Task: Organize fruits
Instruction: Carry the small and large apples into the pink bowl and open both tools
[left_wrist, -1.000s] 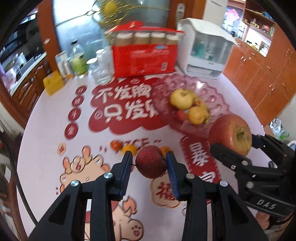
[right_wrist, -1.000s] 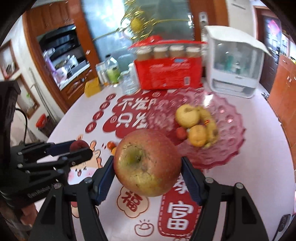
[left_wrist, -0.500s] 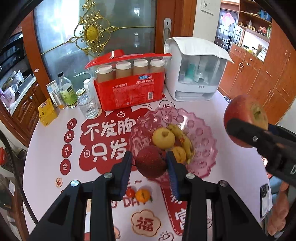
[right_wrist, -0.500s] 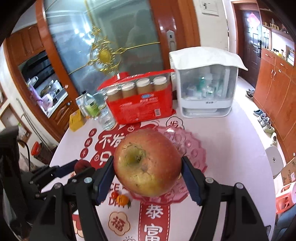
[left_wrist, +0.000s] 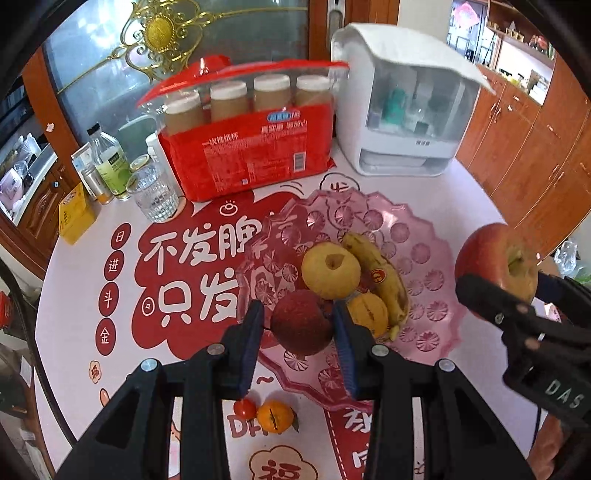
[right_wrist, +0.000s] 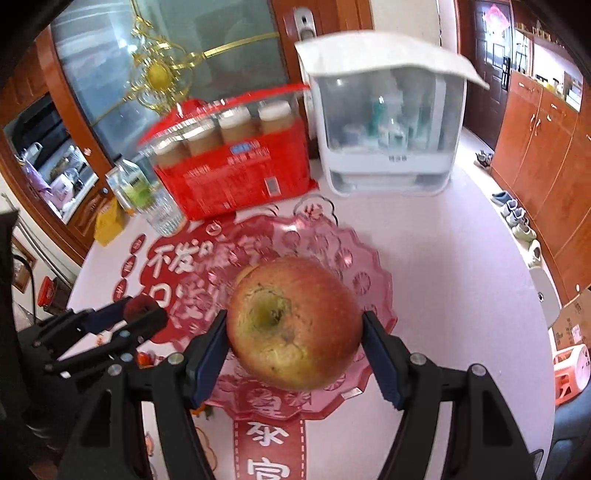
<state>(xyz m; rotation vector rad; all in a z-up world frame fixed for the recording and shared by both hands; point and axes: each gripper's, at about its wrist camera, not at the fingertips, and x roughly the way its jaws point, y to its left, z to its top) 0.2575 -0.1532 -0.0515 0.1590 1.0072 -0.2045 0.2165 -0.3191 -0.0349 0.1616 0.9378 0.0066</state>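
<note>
Left wrist view: the left gripper is clamped narrowly on a dark red fruit, held over the near edge of the pink glass dish. Just beyond its tips lie a yellow apple and a banana. A small orange sits on the table beneath its fingers.

Right wrist view: the right gripper holds a large red apple between widely spread pads, above the dish.
</note>
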